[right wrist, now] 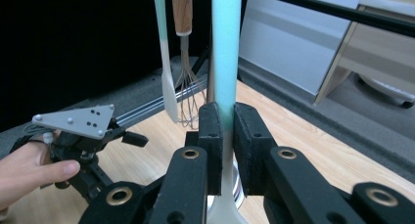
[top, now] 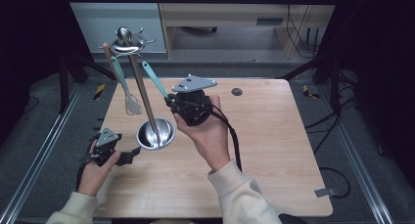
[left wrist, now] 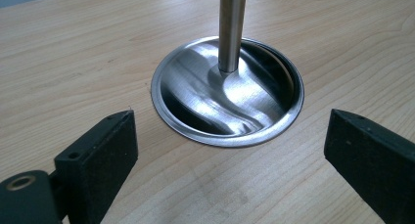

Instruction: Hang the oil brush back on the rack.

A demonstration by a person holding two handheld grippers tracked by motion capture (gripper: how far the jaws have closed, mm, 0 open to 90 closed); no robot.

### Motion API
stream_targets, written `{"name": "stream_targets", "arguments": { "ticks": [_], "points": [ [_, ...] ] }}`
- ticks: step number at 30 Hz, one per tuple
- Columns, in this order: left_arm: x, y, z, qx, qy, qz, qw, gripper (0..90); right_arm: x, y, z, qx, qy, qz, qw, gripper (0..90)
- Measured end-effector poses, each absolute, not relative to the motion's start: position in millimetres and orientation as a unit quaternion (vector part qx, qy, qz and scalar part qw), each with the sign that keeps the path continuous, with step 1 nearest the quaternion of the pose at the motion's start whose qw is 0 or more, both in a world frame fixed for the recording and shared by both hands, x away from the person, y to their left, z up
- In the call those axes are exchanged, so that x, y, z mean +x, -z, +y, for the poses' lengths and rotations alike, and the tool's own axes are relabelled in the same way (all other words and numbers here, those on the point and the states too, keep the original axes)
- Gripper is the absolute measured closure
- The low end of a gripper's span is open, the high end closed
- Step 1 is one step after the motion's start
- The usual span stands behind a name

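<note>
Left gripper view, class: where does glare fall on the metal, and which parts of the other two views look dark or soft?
Left gripper view: bright streaks of glare curve across the steel base around the pole. Right gripper view: the turquoise handle is sharp, the upper left black. High view: dark edges, evenly lit table.

The teal utensil [right wrist: 226,62] runs off the top of the right gripper view, so its hanging end is cut off. Its head sits behind the jaws. The pole [left wrist: 231,28] gets cropped too.
</note>
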State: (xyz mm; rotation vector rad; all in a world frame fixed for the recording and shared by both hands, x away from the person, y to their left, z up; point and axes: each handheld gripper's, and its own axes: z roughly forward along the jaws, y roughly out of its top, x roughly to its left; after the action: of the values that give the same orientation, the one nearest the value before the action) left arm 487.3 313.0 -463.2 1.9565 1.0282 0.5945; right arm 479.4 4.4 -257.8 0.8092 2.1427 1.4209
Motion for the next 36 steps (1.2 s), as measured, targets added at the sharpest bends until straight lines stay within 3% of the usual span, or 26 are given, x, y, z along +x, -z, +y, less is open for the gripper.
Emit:
{"name": "stream_targets", "arguments": {
  "ticks": [17, 36],
  "points": [
    [487, 463, 313, 0.776, -0.236, 0.41, 0.417, 5.3, 478, 243, 5, 0.288, -0.535, 0.758, 0.237, 82.6],
    [486, 463, 312, 0.775, -0.234, 0.411, 0.42, 5.3, 491, 256, 20, 0.293, -0.54, 0.756, 0.226, 82.4]
  ]
}}
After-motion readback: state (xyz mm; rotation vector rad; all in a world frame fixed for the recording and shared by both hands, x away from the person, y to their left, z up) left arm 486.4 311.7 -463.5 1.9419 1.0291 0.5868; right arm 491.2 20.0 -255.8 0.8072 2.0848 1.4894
